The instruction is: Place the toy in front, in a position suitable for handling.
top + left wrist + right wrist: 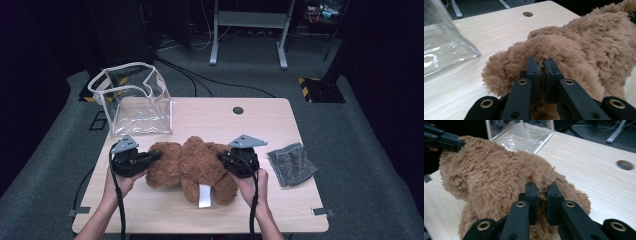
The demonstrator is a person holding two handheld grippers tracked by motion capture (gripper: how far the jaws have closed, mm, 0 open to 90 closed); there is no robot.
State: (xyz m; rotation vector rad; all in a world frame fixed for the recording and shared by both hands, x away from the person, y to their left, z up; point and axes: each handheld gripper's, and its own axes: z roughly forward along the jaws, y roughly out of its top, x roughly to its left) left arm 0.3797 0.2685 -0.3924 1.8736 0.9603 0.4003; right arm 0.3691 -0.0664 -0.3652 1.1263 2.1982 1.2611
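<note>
A brown plush teddy bear [192, 167] lies on the wooden table [210, 120], with a white label [204, 196] at its near side. My left gripper [156, 155] is shut on the fur at the bear's left end; in the left gripper view its jaws [541, 65] pinch a tuft of the bear [584, 50]. My right gripper [223, 159] is shut on the fur at the bear's right end; in the right gripper view its jaws [541, 188] bite into the bear [494, 175], and the left gripper [461, 145] shows at the top left.
A clear plastic bag [132, 100] stands open at the table's back left, also in the left gripper view [441, 42] and the right gripper view [524, 132]. A grey cloth [291, 163] lies at the right edge. A cable hole [238, 110] sits near the far edge.
</note>
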